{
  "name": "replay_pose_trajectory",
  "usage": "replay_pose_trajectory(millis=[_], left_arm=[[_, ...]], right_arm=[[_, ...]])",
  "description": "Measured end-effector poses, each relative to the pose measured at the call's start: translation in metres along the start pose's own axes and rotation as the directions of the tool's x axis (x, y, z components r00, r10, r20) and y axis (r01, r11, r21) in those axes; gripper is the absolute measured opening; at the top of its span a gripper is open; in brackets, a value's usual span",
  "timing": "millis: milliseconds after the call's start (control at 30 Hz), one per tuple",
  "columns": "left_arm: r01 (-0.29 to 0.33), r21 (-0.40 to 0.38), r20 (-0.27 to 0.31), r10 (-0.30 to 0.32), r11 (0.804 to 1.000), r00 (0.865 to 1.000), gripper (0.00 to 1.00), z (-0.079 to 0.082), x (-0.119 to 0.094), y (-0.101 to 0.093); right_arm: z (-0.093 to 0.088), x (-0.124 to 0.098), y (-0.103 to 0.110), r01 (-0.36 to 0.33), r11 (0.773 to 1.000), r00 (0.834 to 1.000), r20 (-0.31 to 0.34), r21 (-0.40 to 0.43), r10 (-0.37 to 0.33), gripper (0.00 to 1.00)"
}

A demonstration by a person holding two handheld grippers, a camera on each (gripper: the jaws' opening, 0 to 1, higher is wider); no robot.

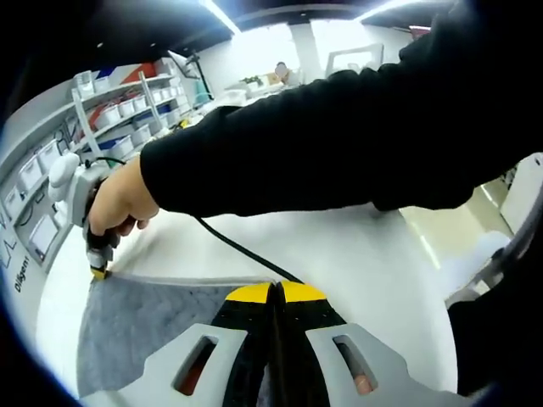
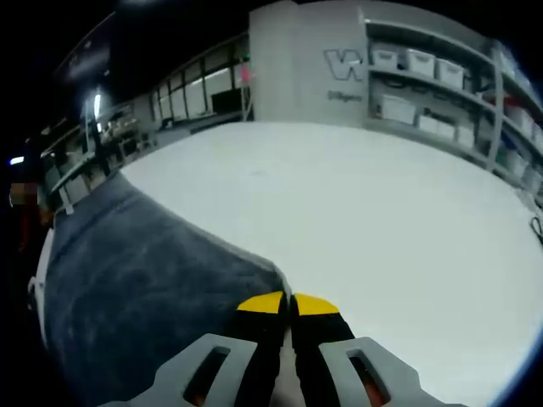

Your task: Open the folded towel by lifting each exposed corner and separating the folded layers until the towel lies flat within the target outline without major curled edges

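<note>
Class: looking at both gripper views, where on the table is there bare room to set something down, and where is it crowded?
Bare: white table beyond the grey towel, toward the shelves. Crowded: the towel edge, where the right claw, a hand and a black cable meet.

I see a white table (image 1: 365, 254) with a black cable (image 1: 242, 250) trailing across it; beyond it, shelves (image 1: 127, 106) of white bins (image 1: 136, 108). In my right gripper view, more shelving (image 2: 441, 76) flanks a grey pillar (image 2: 305, 64)
</note>
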State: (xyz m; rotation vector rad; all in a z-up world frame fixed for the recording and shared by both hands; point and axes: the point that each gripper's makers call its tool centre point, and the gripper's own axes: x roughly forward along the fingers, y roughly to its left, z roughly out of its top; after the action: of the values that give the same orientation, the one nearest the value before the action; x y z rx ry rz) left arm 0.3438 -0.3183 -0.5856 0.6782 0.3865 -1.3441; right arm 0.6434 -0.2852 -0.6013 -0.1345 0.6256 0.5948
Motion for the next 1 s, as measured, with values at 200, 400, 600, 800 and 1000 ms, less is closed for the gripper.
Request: replay_pose_trajectory(millis=[200,400,600,800,1000], left_arm=[[0.008,-0.003,-0.009,-0.008,1.0,1.0,0.02,-0.004,0.003,-0.002],[0.002,0.019,-0.026,-0.002,1.0,1.0,0.02,-0.007,0.006,-0.006],[0.002,0.023,-0.019,-0.002,1.0,1.0,0.02,-0.003,0.01,-0.004],[0.008,0.017,-0.019,-0.007,1.0,1.0,0.02,-0.003,0.014,-0.005],[0.02,-0.015,-0.004,-0.021,1.0,1.0,0.03,-0.005,0.011,-0.003]], right_arm=[[0.0,0.0,0.001,0.002,1.0,1.0,0.002,-0.007,-0.002,0.0],[0.0,0.0,0.0,-0.001,1.0,1.0,0.004,0.0,0.001,0.0],[0.0,-0.002,-0.007,0.03,0.998,0.999,-0.015,-0.047,-0.03,0.0],[-0.001,-0.001,-0.009,0.023,0.999,1.0,-0.019,-0.046,-0.024,0.0],[0.0,-0.001,-0.009,0.019,0.999,1.0,-0.014,-0.051,-0.019,0.0]])
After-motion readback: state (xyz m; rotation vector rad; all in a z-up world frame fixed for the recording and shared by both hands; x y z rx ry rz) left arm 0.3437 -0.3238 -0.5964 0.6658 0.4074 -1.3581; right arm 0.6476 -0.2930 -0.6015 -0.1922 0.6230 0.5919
